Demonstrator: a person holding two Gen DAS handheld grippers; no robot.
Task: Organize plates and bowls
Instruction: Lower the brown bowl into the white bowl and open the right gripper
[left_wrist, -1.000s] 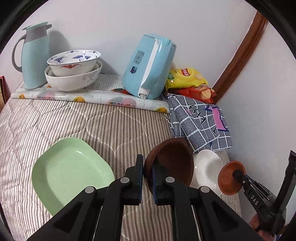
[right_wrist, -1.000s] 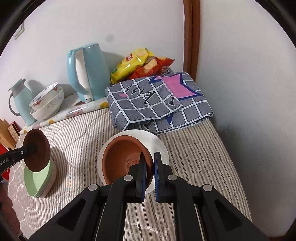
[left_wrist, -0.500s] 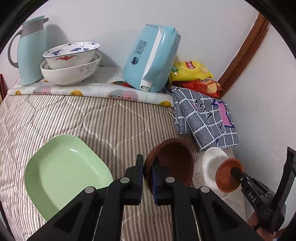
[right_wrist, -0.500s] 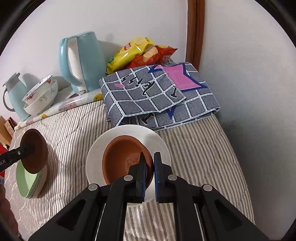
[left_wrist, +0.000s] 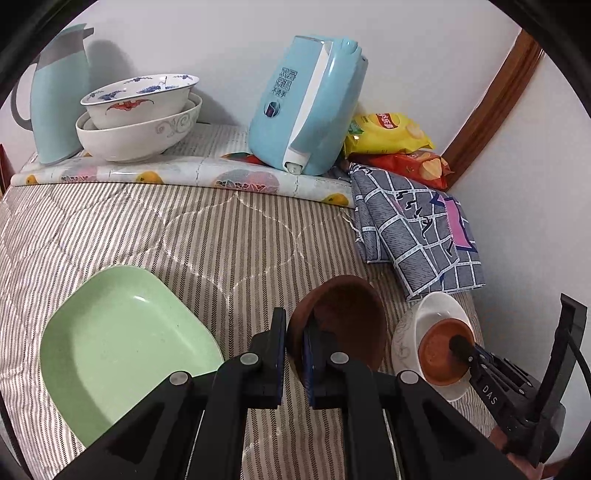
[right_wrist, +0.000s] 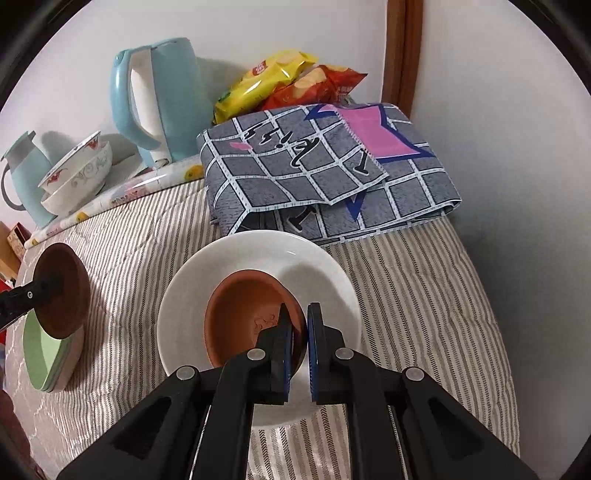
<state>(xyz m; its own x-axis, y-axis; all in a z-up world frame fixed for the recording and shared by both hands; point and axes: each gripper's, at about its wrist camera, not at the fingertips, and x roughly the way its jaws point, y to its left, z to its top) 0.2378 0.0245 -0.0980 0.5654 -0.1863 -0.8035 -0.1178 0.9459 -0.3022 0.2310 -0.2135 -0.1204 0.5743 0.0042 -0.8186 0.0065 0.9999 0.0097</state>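
Note:
My left gripper (left_wrist: 294, 332) is shut on the rim of a dark brown bowl (left_wrist: 347, 321) and holds it in the air beside the green plates (left_wrist: 122, 343). My right gripper (right_wrist: 299, 328) is shut on the rim of a smaller brown bowl (right_wrist: 243, 317), which sits tilted inside a white bowl (right_wrist: 258, 258) on the striped mattress. In the right wrist view the left gripper's bowl (right_wrist: 64, 288) hangs over the stack of green plates (right_wrist: 44, 354). In the left wrist view the white bowl (left_wrist: 436, 314) holds the small brown bowl (left_wrist: 439, 347).
Two nested patterned bowls (left_wrist: 140, 118) stand at the back left beside a blue jug (left_wrist: 55, 96). A blue kettle (left_wrist: 306, 107), chip bags (left_wrist: 391, 136) and a folded grey checked cloth (left_wrist: 417, 229) lie at the back right. A wall bounds the right side.
The right gripper has lowered the small brown bowl into the white bowl. The left gripper has moved forward slightly with its dark brown bowl.

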